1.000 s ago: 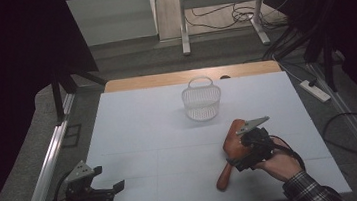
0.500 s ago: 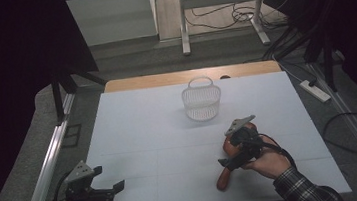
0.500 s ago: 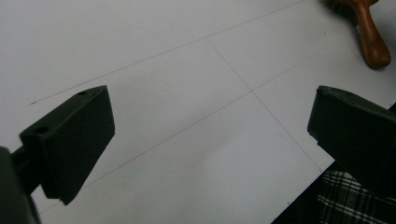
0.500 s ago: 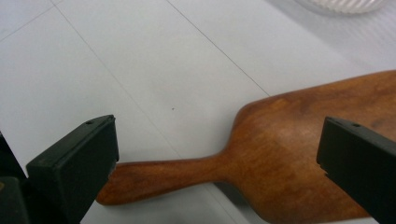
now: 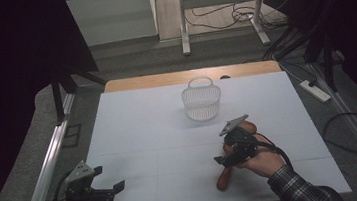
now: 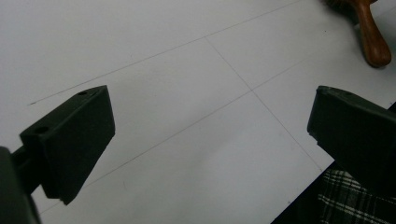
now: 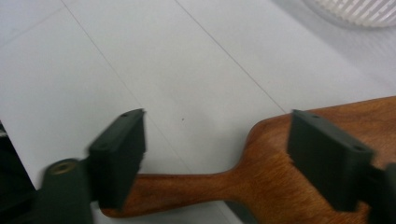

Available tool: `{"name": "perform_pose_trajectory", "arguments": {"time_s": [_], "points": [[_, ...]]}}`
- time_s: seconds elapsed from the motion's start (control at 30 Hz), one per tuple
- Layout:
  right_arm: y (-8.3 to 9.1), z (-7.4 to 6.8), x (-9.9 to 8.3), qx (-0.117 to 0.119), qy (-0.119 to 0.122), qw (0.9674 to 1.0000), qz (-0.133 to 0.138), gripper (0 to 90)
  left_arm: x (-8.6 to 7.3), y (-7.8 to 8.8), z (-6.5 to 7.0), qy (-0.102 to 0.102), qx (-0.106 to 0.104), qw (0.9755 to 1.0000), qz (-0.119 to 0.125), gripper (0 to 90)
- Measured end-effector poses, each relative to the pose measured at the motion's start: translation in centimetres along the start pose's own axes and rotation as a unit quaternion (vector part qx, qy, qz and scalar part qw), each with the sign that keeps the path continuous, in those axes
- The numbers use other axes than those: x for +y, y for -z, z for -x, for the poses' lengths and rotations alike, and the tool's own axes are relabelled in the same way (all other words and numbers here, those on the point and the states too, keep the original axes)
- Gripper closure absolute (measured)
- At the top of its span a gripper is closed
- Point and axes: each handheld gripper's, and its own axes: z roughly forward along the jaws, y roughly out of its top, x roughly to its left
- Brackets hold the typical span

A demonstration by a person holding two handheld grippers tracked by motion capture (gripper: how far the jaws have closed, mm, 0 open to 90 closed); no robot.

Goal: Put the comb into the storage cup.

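A brown wooden paddle-shaped thing (image 5: 223, 178) lies on the white table (image 5: 134, 130) at the front right, its thin handle toward the near edge. My right gripper (image 5: 225, 158) hovers over its neck. In the right gripper view the jaws (image 7: 218, 116) straddle the wood (image 7: 261, 177) where the handle widens; they have just been closing, and no pad presses on the wood. My left gripper (image 5: 114, 191) rests at the front left corner, open with bare table between its jaws (image 6: 210, 93). The wooden handle's end (image 6: 373, 42) shows far off in the left gripper view.
A white slatted basket (image 5: 201, 100) with a handle stands upright at the middle back of the table; its rim (image 7: 355, 9) shows in the right gripper view. A wooden strip (image 5: 164, 79) runs along the far table edge. Cables and a power strip (image 5: 316, 91) lie on the floor at right.
My right hand has slid left and nearer along the wooden thing, from its wide end to the neck. The left gripper has stayed put.
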Motion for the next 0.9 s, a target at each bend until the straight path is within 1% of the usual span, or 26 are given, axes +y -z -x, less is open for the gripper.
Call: {"name": "perform_pose_trajectory", "arguments": {"time_s": [0.1, 0.13, 0.27, 0.37, 0.4, 0.47, 0.5, 0.57, 0.63, 0.7, 0.9], "points": [[0.1, 0.2, 0.0, 0.009, 0.001, 1.0000, 0.003, 41.9, 0.0, 0.0, 0.0, -0.001, 0.001, 1.0000, 0.000, 1.6], [0.1, 0.3, 0.1, 0.011, 0.005, 0.9999, 0.003, 45.0, 0.0, 0.0, 0.0, -0.001, 0.001, 1.0000, 0.000, 1.6], [0.1, 0.3, 0.2, 0.015, 0.016, 0.9997, -0.004, 62.4, 0.0, 0.0, 0.0, -0.001, 0.001, 1.0000, -0.001, 1.7], [0.1, 0.4, 0.4, 0.022, 0.021, 0.9995, -0.004, 74.0, 0.0, 0.0, 0.0, -0.001, 0.000, 1.0000, 0.000, 1.7], [0.1, 0.4, 0.5, 0.024, 0.023, 0.9994, -0.003, 79.9, 0.0, 0.0, 0.0, -0.001, 0.001, 1.0000, 0.000, 1.7], [0.3, 0.4, 0.6, 0.021, 0.025, 0.9995, 0.002, 89.2, 0.0, 0.0, 0.0, -0.001, 0.001, 1.0000, 0.000, 1.7], [0.3, 0.4, 0.7, 0.015, 0.025, 0.9995, 0.007, 89.3, 0.0, 0.0, 0.0, -0.001, 0.000, 1.0000, 0.000, 1.8], [0.3, 0.4, 0.7, 0.006, 0.029, 0.9995, 0.009, 89.4, 0.0, 0.0, 0.0, -0.001, 0.000, 1.0000, 0.000, 1.7], [0.1, 0.4, 0.6, -0.003, 0.031, 0.9995, 0.006, 89.3, 0.0, 0.0, 0.0, -0.001, 0.000, 1.0000, 0.000, 1.8], [-0.1, 0.3, 0.4, -0.005, 0.033, 0.9994, 0.002, 89.3, 0.0, 0.0, 0.0, -0.002, 0.000, 1.0000, 0.000, 1.8], [-1.3, 0.2, -0.2, 0.003, 0.029, 0.9995, -0.015, 89.3, 0.0, 0.0, 0.0, -0.002, 0.000, 1.0000, 0.001, 1.8]]}}
